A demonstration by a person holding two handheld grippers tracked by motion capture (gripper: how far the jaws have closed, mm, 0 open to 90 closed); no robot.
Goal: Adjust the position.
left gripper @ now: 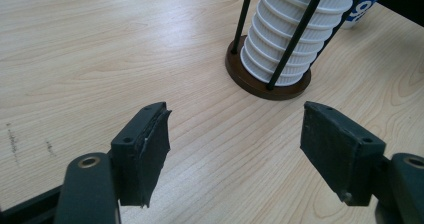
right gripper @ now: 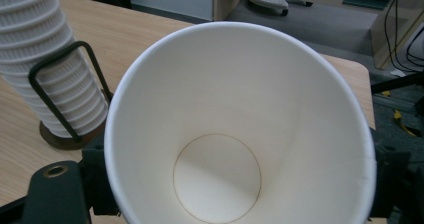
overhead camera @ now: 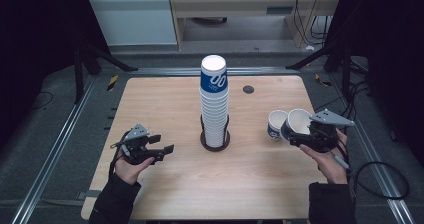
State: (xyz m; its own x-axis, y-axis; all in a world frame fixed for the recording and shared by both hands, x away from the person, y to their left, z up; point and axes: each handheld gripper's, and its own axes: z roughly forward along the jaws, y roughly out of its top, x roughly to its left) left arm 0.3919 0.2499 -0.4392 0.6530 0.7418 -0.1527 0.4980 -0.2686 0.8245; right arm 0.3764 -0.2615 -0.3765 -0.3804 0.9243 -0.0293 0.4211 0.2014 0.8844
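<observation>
A tall stack of upside-down white paper cups [overhead camera: 215, 101], the top one printed blue, stands in a black wire holder on a round brown base [overhead camera: 204, 142] at the table's middle. My right gripper [overhead camera: 298, 131] is shut on a single white cup [overhead camera: 299, 120], tilted with its mouth toward the camera; in the right gripper view the cup's inside [right gripper: 235, 134] sits between the jaws of the right gripper [right gripper: 240, 189]. A second cup [overhead camera: 276, 125] stands just left of it. My left gripper [overhead camera: 162, 143] is open and empty, left of the stack [left gripper: 287, 39], above bare wood [left gripper: 235, 144].
The wooden table [overhead camera: 165, 104] has a small black round grommet [overhead camera: 248, 89] behind the stack. A blue-printed cup [left gripper: 361, 8] shows beyond the holder's base [left gripper: 260, 86] in the left gripper view. Cables and dark frames lie on the floor around the table.
</observation>
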